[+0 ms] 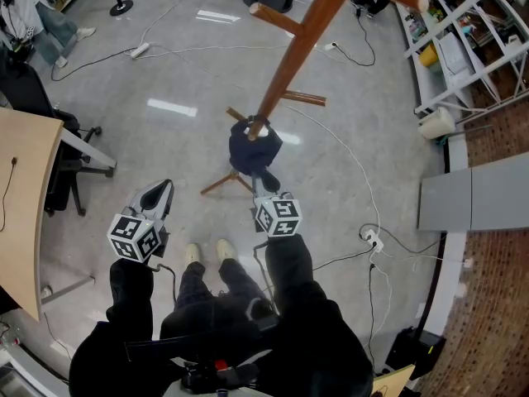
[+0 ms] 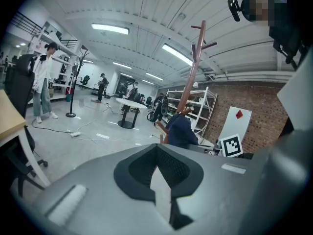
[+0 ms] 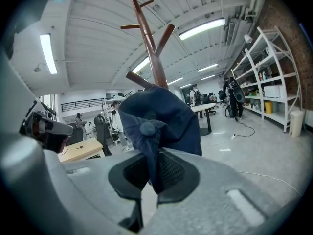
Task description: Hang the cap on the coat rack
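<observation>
Tools numbered two: your right tool (image 1: 264, 187) gripped the one cap (image 1: 252, 149), one coat rack (image 1: 299, 46) just ahead; your left tool (image 1: 155, 197) was closed, empty.

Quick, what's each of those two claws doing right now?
Left gripper: closed, holding nothing.
Right gripper: closed on the dark blue cap, at the coat rack.
</observation>
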